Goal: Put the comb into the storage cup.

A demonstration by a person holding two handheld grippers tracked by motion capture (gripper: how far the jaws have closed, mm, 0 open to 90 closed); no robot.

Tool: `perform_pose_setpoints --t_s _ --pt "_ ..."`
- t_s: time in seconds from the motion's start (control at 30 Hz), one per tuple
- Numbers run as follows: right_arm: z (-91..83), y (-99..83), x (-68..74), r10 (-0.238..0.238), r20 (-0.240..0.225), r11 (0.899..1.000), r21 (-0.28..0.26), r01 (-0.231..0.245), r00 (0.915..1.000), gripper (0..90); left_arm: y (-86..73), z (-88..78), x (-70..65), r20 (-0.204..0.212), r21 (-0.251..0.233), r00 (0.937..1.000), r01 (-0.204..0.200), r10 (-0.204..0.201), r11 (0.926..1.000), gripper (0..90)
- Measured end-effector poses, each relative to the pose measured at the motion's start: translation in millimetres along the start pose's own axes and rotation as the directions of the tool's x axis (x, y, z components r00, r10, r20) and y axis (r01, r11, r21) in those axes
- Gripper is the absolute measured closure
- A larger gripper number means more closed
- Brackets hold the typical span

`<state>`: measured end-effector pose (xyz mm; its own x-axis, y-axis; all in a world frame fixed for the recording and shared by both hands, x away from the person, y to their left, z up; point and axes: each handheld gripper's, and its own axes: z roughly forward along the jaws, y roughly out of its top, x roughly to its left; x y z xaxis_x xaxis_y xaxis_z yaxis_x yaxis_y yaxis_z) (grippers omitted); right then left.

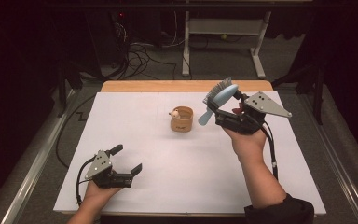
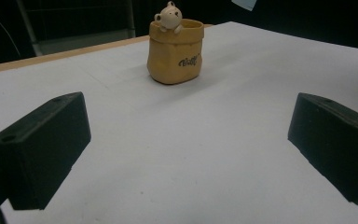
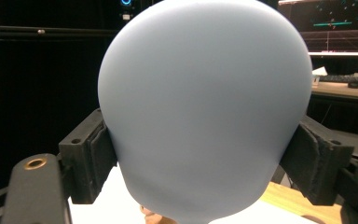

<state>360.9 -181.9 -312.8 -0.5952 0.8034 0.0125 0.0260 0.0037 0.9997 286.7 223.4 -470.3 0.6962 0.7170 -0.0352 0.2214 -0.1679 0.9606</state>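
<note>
A pale blue hairbrush (image 1: 219,99) with grey bristles hangs in the air at the right, handle slanting down-left toward a tan pot. My right gripper (image 1: 226,108) is shut on its head, whose smooth blue back (image 3: 200,107) sits squeezed between the two pads. The tan sack-shaped pot (image 1: 182,119) with a small bear figure on its rim stands mid-table; in the left gripper view the pot (image 2: 175,55) is straight ahead, some way off. My left gripper (image 1: 128,160) rests low at the front left of the table, open, with bare white surface between its fingers (image 2: 42,149).
A white sheet (image 1: 168,158) covers the table, with a wooden edge (image 1: 186,86) at the far side. Beyond it stand a white table frame (image 1: 223,42) and tangled cables (image 1: 140,56) on the floor. Metal rails run along both sides.
</note>
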Motion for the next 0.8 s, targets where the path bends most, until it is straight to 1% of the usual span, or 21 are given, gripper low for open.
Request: perform_pose_setpoints --t_s 0.1,0.27,0.53,0.8 --pt "2.5 2.6 0.0 -0.003 0.003 1.0 -0.01 0.003 1.0 20.6 0.1 -0.2 -0.1 0.002 -0.001 1.0 0.001 -0.001 1.0 0.0" --pt "9.9 4.0 2.4 0.005 -0.001 1.0 -0.014 -0.005 1.0 20.6 0.0 0.0 -0.2 0.003 0.001 1.0 0.003 -0.003 1.0 0.0" --pt "25.5 -0.3 7.7 0.011 -0.009 1.0 -0.012 -0.011 0.9999 20.6 -0.5 0.9 -0.7 0.009 0.008 0.9999 -0.006 0.006 1.0 0.0" --pt "41.5 -3.0 12.2 0.014 -0.017 1.0 -0.01 -0.015 0.9998 20.6 -0.4 0.3 -0.4 0.012 0.005 0.9999 -0.003 0.003 1.0 0.0"
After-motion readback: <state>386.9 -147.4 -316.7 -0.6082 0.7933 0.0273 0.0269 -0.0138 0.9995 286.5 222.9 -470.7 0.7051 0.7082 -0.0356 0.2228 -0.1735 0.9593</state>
